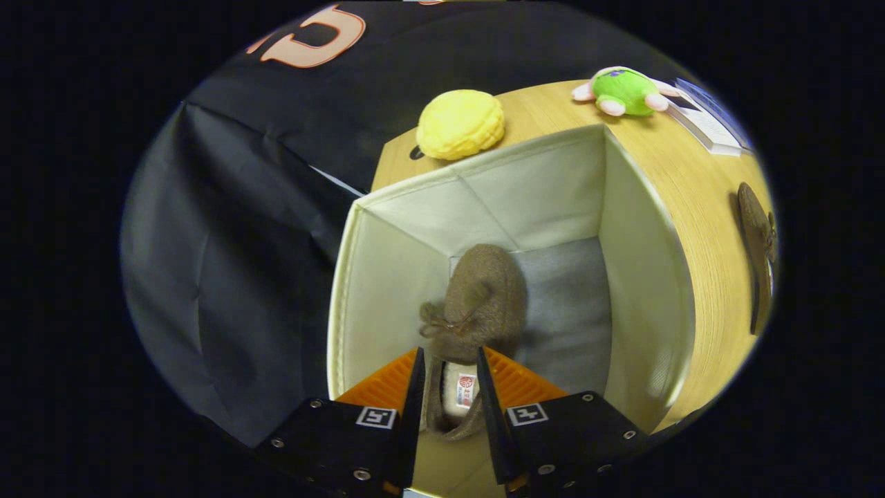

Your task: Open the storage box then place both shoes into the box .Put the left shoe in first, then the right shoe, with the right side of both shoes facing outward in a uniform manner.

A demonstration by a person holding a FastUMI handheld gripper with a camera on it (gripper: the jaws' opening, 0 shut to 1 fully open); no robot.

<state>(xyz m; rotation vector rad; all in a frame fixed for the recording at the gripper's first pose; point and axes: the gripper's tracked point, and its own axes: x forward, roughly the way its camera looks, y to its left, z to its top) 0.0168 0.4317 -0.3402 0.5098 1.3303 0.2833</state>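
Observation:
A brown fuzzy shoe [480, 297] with a small bow hangs toe-down inside the open cream storage box [643, 277]. My gripper [448, 370] is shut on the shoe's heel end, with both fingers pressing its sides. The toe reaches toward the box's grey bottom, on the left half of the box. A second brown shoe [757, 249] lies on the wooden table [698, 180] beyond the box's right wall.
A yellow plush toy [461, 124] sits on the table just behind the box's far wall. A green plush toy [626, 91] and a white booklet [712, 121] lie farther back. Black cloth hangs to the left of the box and table.

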